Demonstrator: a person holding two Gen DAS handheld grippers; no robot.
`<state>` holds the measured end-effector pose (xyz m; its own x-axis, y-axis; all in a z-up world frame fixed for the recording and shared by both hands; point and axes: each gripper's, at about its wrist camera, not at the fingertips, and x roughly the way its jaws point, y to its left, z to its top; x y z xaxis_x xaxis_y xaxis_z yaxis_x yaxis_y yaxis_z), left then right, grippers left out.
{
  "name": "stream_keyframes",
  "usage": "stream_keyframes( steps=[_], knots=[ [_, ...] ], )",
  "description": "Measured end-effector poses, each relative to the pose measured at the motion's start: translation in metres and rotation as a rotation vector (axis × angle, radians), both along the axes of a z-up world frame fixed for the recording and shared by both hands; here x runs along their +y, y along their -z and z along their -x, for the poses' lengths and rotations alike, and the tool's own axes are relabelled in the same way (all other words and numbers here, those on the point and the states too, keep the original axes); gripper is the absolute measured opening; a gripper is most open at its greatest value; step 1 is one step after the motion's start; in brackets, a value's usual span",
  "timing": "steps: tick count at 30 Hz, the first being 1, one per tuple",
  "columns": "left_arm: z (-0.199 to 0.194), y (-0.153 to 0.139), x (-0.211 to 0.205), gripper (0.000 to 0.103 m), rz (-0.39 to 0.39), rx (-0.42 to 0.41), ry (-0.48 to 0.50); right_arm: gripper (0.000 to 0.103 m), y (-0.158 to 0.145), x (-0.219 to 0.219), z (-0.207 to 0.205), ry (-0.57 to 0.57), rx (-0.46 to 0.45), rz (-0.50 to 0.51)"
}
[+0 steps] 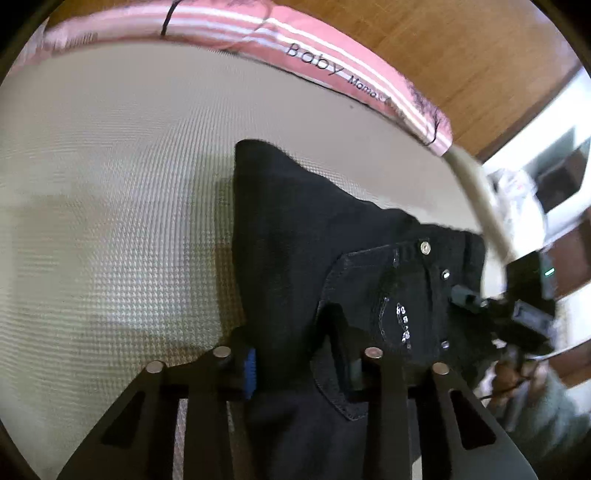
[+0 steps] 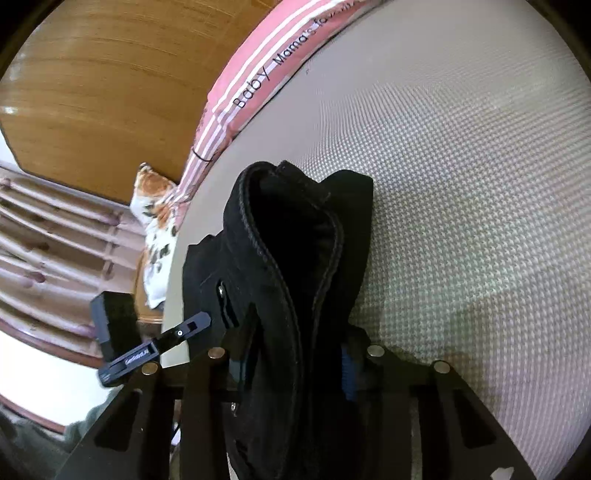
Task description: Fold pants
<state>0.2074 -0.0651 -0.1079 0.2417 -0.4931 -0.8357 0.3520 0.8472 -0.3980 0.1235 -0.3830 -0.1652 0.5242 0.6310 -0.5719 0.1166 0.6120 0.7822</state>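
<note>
Across the cream textured mattress (image 1: 110,177), below the pink striped bumper (image 1: 229,33), the black pants (image 1: 332,236) run lengthwise away from me, my left gripper (image 1: 299,369) clenched on the pocket side and my right gripper (image 2: 295,369) clenched on bunched cloth alongside.

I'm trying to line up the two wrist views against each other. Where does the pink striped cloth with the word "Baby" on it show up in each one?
Left wrist view: the pink striped cloth curves along the top edge, running down toward the right, behind the black pants.
Right wrist view: the same cloth runs diagonally from top centre down to the left, above the pants.
Shared landmark: the "Baby" lettering.
</note>
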Motion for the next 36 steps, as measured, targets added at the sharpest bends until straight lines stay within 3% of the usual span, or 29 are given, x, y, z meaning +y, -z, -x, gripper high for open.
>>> stream_keyframes(
  steps=[3,6,15,36],
  knots=[
    [0.01,-0.01,-0.016,0.023,-0.108,-0.075,0.03,0.03,-0.011,0.006,0.002,0.019,0.011,0.054],
    [0.013,-0.016,-0.021,0.02,-0.147,-0.097,0.039,0.027,-0.019,0.01,0.001,0.028,0.015,0.086],
    [0.022,-0.037,-0.016,0.018,-0.166,-0.139,0.044,0.023,-0.047,0.035,-0.001,0.021,0.002,0.142],
    [0.015,-0.063,0.075,0.018,-0.176,-0.175,-0.087,0.023,-0.063,0.119,-0.037,-0.086,-0.024,0.115]
  ],
)
